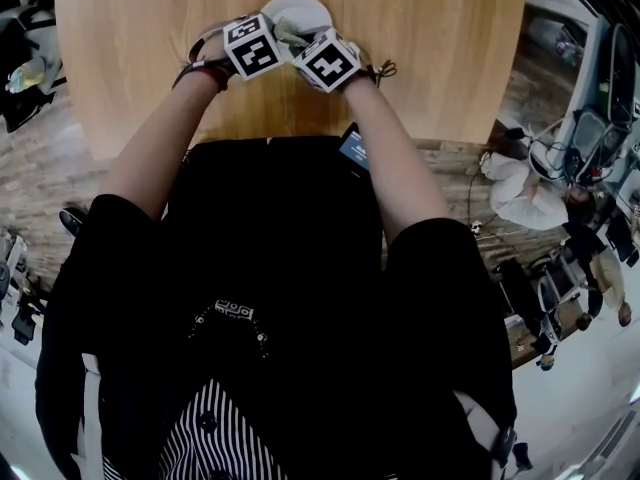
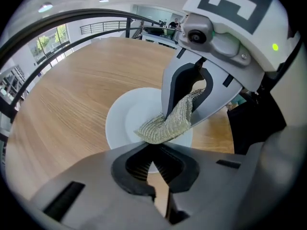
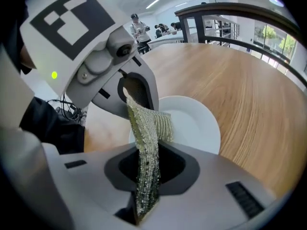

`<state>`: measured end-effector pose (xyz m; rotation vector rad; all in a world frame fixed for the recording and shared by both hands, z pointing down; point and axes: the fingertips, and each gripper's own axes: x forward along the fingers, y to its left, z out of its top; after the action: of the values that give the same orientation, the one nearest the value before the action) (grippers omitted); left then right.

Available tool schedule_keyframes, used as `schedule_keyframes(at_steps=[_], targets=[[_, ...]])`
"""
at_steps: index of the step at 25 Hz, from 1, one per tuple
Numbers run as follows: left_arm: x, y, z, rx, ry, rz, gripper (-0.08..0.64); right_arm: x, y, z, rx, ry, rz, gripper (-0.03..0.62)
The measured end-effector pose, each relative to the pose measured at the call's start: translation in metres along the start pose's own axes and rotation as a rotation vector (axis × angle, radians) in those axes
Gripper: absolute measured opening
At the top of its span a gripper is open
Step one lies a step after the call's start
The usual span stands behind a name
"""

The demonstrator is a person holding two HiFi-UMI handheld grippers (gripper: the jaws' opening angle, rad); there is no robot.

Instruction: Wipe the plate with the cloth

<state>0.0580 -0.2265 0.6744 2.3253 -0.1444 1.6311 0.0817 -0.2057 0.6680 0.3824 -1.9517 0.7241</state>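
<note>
A white plate (image 1: 308, 8) lies on the round wooden table (image 1: 140, 58), close to the near edge. My left gripper (image 2: 154, 169) is shut on the plate's (image 2: 123, 121) near rim, with a sliver of white showing between its jaws. My right gripper (image 3: 144, 195) is shut on a greenish knitted cloth (image 3: 146, 143). The cloth (image 2: 165, 127) hangs from those jaws and its free end lies on the plate (image 3: 194, 123). Both marker cubes sit side by side over the plate's near edge in the head view, and the cloth (image 1: 290, 36) shows between them.
A dark phone (image 1: 355, 146) lies at the table's near edge by my right forearm. Bare wood stretches beyond and to both sides of the plate. Black railings (image 2: 72, 25) curve behind the table. People (image 3: 136, 25) stand far off in the room.
</note>
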Motion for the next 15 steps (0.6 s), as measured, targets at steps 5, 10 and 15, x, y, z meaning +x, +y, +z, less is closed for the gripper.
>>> schedule_keyframes(at_steps=[5, 10, 15], targets=[[-0.013, 0.001, -0.015, -0.132, -0.022, -0.024, -0.005, -0.023, 0.015, 0.021, 0.272, -0.215, 0.222, 0.052], [-0.062, -0.015, -0.009, -0.375, -0.264, -0.129, -0.005, -0.083, 0.010, 0.053, 0.421, -0.448, 0.275, 0.052], [-0.154, -0.023, 0.014, -0.579, -0.616, -0.213, -0.005, -0.147, 0.029, 0.086, 0.375, -0.582, 0.223, 0.052]])
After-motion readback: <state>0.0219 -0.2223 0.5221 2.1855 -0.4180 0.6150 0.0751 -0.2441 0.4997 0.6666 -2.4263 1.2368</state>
